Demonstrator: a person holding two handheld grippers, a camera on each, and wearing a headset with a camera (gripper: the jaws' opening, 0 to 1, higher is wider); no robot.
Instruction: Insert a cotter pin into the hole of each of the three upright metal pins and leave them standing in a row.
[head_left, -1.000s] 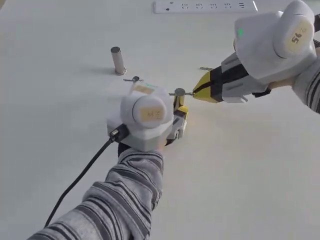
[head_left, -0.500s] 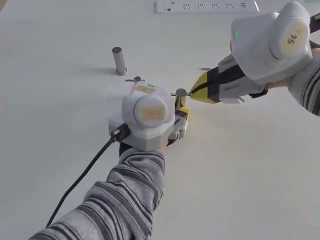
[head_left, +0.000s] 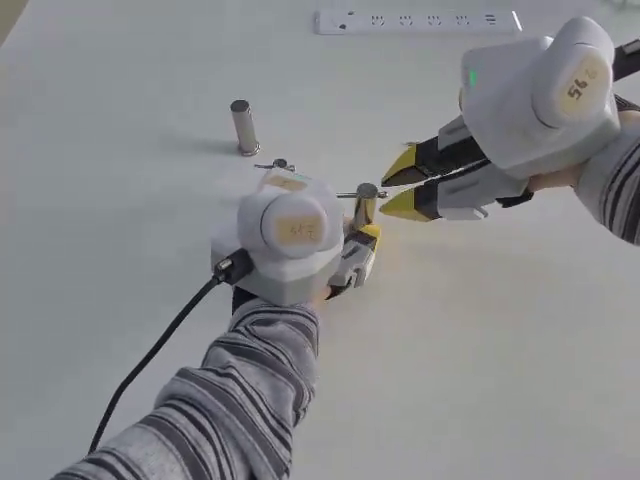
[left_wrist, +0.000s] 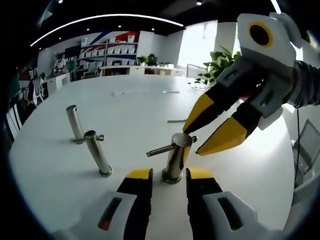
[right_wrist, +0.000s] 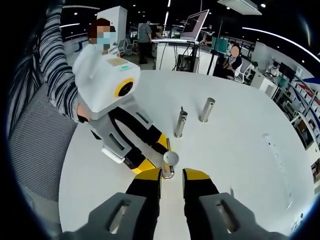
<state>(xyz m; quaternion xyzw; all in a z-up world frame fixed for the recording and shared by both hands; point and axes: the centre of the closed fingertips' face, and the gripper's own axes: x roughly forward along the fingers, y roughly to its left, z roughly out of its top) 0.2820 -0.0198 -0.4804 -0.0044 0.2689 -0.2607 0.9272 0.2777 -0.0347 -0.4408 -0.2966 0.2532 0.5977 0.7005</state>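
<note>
One upright metal pin (head_left: 366, 206) stands between the jaws of my left gripper (head_left: 360, 240), which grips its lower part (left_wrist: 175, 162). A cotter pin (left_wrist: 160, 149) goes through the hole near its top and sticks out sideways. My right gripper (head_left: 392, 192) hovers open just right of the pin's head, its yellow fingertips (left_wrist: 220, 140) spread apart and holding nothing. A second pin (left_wrist: 97, 152) with a cotter pin (head_left: 275, 165) in it stands behind the left gripper. Farther back stands a bare third pin (head_left: 241, 127).
A loose cotter pin (left_wrist: 177, 120) lies on the white table (head_left: 500, 330) beyond the right gripper. A white power strip (head_left: 415, 20) lies at the far edge. A black cable (head_left: 160, 350) trails from the left gripper toward the near left.
My right gripper was shut at the cotter pin's end by the pin's head; it has now opened and let go. The left gripper and pin have stayed put.
</note>
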